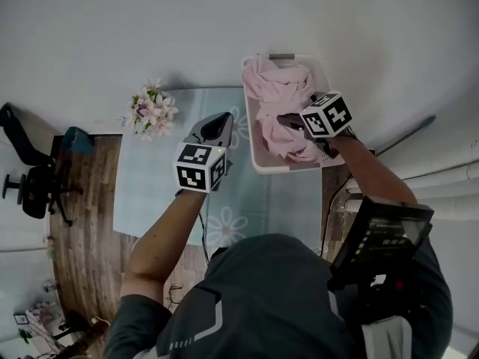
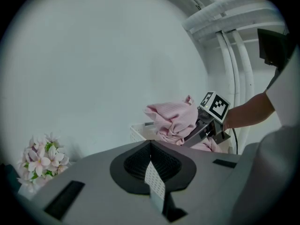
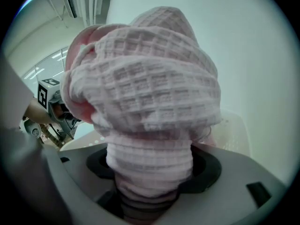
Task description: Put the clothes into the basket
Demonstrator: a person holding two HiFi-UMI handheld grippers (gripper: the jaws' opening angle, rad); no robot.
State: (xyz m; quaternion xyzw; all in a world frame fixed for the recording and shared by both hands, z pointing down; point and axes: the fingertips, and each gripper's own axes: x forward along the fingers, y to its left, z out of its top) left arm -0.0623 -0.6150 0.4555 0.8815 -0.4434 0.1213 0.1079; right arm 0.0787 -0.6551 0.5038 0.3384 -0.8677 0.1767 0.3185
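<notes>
Upper right, over the white plastic basket (image 1: pixel 254 164), the right gripper (image 1: pixel 288 120) clamps a pink waffle-knit garment (image 3: pixel 145 93) to drop it in; the left gripper (image 1: pixel 215 128) hovers beside, jaws together, empty.

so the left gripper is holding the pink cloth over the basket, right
No, it's the right gripper that is holding the pink cloth over the basket; the right gripper view shows the cloth bunched between its jaws. The left gripper is shut and empty.

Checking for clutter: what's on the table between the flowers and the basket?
In the head view, only the left tool hangs over that stretch; beneath it the tablecloth is bare from flowers to basket.
</notes>
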